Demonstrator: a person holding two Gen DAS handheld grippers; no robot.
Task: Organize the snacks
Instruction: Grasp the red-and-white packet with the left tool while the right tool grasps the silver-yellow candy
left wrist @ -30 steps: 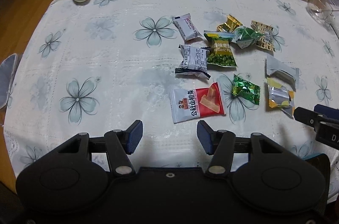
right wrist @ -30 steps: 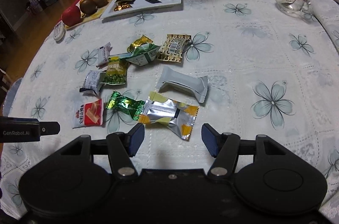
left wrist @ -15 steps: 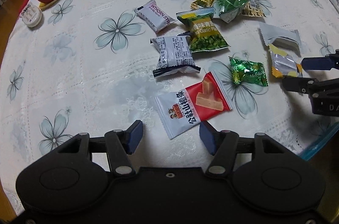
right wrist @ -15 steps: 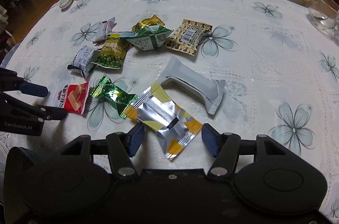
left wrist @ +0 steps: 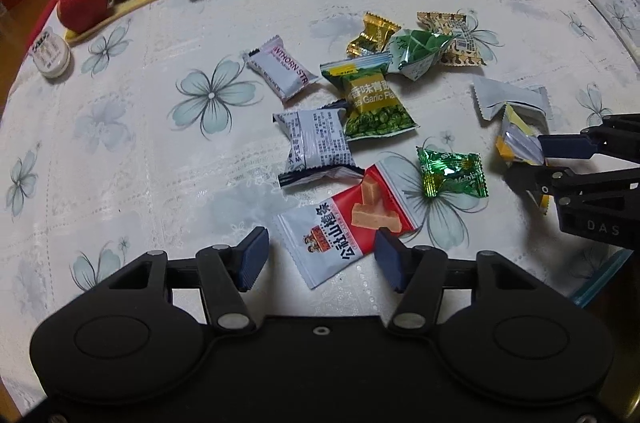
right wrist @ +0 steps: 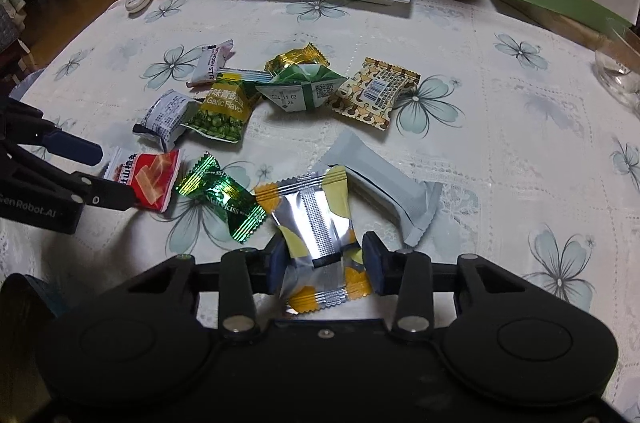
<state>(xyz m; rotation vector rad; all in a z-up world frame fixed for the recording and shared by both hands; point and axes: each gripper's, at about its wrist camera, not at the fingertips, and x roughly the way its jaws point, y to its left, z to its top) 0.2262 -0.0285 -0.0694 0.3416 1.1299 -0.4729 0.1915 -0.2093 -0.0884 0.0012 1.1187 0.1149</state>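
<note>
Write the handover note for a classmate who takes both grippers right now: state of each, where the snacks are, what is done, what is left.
Right gripper: shut on the silver-and-yellow packet.
Left gripper: open, fingers either side of the red-and-white packet, not gripping.
The other snacks lie loose on the tablecloth: green candy, garlic peas, grey wrapper and more behind.
Done: one packet gripped.
Left: close on the red one, then sort the rest.
</note>
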